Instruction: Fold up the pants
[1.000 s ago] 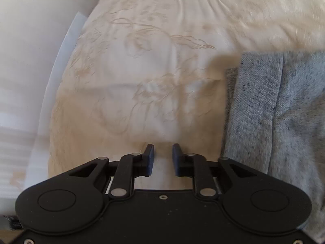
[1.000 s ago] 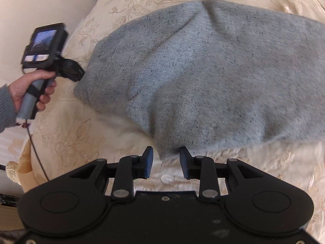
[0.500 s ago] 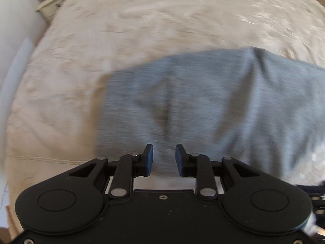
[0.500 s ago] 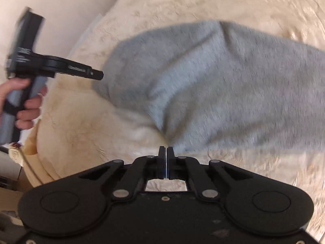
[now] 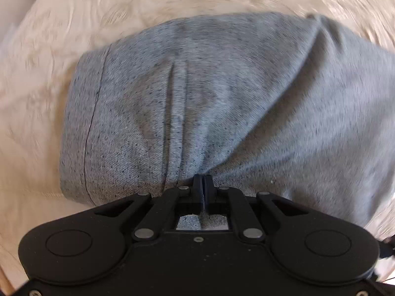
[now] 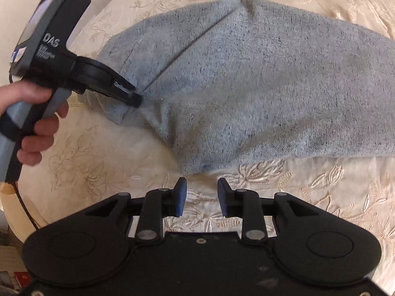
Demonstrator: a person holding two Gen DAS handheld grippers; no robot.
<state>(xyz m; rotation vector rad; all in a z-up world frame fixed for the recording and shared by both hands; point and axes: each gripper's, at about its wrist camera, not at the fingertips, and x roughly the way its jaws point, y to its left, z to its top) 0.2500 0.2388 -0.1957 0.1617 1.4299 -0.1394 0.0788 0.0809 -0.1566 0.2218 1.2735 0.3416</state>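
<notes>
Jaws of the left gripper (image 5: 203, 181) are closing on grey sweatpants (image 5: 222, 93) at lower centre, while the right gripper (image 6: 201, 193) is opening, gripping nothing, over the embroidered bedspread (image 6: 321, 187).

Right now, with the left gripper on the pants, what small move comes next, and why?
Probably bring the right gripper forward onto the pants edge just ahead. Its jaws are opening with nothing between them, while the left gripper is closing on a pinch of cloth near the hem.
</notes>
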